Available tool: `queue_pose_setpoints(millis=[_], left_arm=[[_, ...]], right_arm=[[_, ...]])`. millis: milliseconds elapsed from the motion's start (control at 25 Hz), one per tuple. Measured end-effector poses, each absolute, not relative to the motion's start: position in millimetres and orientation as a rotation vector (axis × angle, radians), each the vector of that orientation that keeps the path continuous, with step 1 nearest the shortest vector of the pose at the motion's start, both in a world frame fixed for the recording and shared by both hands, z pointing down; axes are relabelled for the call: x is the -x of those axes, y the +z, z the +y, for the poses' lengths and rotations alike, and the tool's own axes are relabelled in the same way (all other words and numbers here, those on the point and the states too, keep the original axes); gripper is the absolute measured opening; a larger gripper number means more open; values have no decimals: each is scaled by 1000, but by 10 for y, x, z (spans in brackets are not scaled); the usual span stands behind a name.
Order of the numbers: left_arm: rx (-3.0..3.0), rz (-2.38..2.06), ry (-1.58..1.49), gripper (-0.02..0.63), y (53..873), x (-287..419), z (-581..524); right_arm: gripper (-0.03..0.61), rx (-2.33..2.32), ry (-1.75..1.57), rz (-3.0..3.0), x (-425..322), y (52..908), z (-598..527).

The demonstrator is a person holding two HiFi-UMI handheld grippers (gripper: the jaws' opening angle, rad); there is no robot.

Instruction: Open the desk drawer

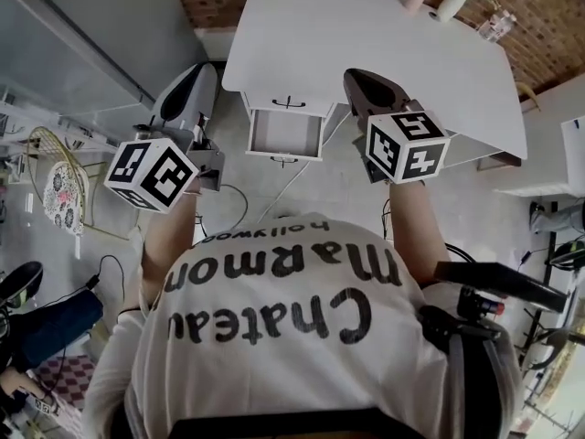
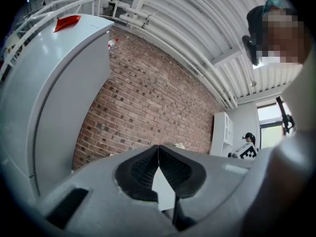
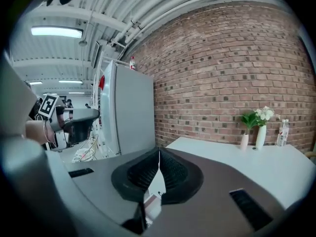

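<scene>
The left gripper [image 2: 158, 153], a grey two-jaw claw with ribbed black pads, has its jaws pressed together on nothing, and it is pointed up towards a red brick wall [image 2: 143, 107]. The right gripper [image 3: 158, 157], of the same build, is likewise shut tight and empty. It is raised above the white desk [image 1: 366, 35]. In the head view both are held up in front of the person, well apart from the furniture. Under the desk's near-left edge, the white desk drawer [image 1: 285, 133] stands pulled out, its bare inside showing below a closed upper drawer front [image 1: 289, 103] with a dark handle. Judging by that, the opening looks done. At most, the drawer could be pulled further if fuller extension is wanted.
</scene>
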State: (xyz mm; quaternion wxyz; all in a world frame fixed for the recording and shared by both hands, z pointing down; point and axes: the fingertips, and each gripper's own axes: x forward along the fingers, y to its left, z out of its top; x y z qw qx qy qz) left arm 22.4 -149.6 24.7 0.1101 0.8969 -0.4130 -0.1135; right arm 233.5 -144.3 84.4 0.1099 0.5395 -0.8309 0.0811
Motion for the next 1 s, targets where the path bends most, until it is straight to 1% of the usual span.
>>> queue_pose_setpoints(millis=[200,320,800,1000], left_arm=[[-2605,-1217,-150,17,614,-205,-1506],[-2636,-1171,-99,17,679,-178,-1349],[-2550,-1205,-233,17,542,726,-847],[-2552,-1148,-206,17,572,847,-605]], right_arm=[[17,-1652,299,-2359,-2482,987,-1385],[17,-1712,314,-2311,-2463,1043,-1220],[17,-1819,367,-2257,-1921,912,-671],[17,-1837,316,-2225,-1744,866,-427]])
